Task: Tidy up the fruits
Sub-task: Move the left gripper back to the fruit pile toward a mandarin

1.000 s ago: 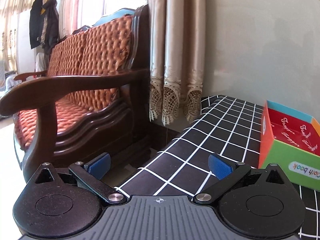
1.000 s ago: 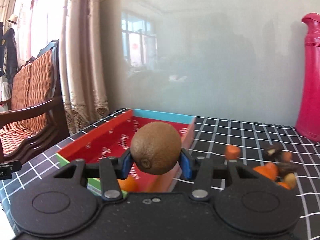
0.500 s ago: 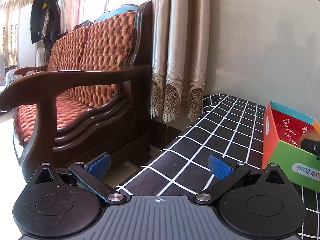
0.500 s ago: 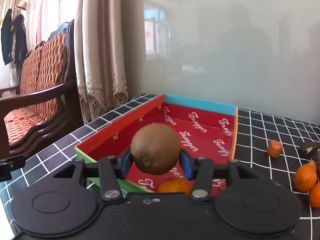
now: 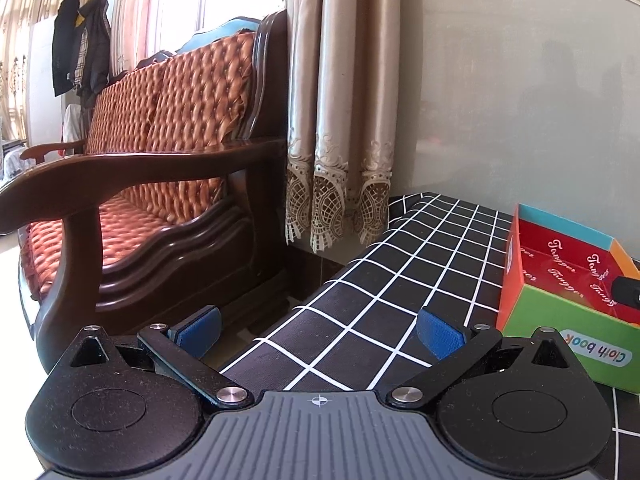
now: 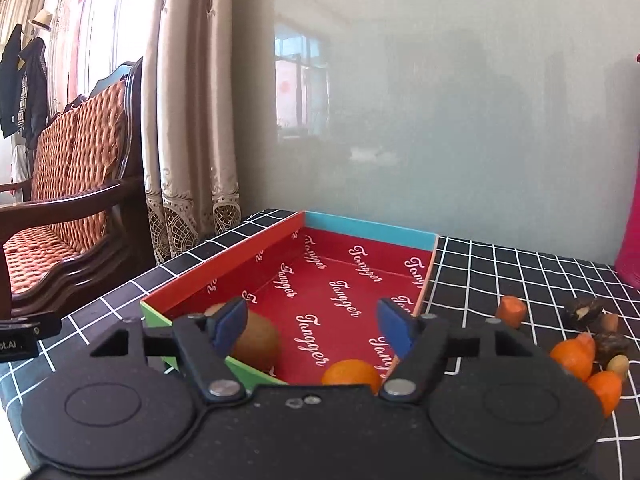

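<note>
A colourful cardboard box (image 6: 360, 276) with a red inside sits on the black checked tablecloth (image 6: 520, 264). My right gripper (image 6: 312, 326) is open and empty, just above the box's near end. A brown kiwi (image 6: 258, 340) lies in the box's near left corner, partly behind my left finger. An orange (image 6: 351, 374) lies in the box near my right finger. More oranges (image 6: 572, 356) lie on the cloth at right. My left gripper (image 5: 318, 326) is open and empty at the table's left edge; the box (image 5: 560, 276) is to its right.
A small carrot-like piece (image 6: 510, 310), dark walnut-like pieces (image 6: 584, 312) and nuts lie on the cloth right of the box. A red jug (image 6: 630, 216) stands at far right. A wooden sofa (image 5: 140, 184) and a curtain (image 5: 340, 120) stand beyond the table's left edge.
My right gripper has opened and let go of the kiwi, which now lies in the box. The left gripper has barely moved.
</note>
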A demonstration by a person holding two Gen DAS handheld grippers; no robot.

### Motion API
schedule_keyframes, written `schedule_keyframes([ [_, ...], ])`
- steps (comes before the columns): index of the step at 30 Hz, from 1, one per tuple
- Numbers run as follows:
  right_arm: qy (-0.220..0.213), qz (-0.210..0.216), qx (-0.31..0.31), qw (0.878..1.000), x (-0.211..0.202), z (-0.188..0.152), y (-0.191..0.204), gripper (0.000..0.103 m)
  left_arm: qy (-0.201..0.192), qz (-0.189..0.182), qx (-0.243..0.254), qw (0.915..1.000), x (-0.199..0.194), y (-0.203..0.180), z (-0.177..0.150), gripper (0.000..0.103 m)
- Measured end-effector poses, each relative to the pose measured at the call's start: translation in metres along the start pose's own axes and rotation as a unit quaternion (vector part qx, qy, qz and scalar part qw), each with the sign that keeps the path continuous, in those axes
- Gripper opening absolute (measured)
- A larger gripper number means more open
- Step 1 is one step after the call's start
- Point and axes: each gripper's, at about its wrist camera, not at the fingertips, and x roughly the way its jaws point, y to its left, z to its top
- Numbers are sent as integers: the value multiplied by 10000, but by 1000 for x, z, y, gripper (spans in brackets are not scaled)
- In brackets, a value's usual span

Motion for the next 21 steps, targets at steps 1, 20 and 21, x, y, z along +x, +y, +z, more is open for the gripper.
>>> schedule_keyframes([
  [1, -3, -12, 3, 10000, -1, 0, -1, 70, -10, -10, -2, 10000, 0, -1, 0, 103],
  [20, -143, -864, 217, 9959, -47, -9, -97, 69, -335, -1015, 299, 9938, -38, -94, 8, 103],
  [21, -167, -930, 277, 9951, -52, -9, -105, 69, -345, -1067, 325, 9932, -41, -100, 8, 103],
])
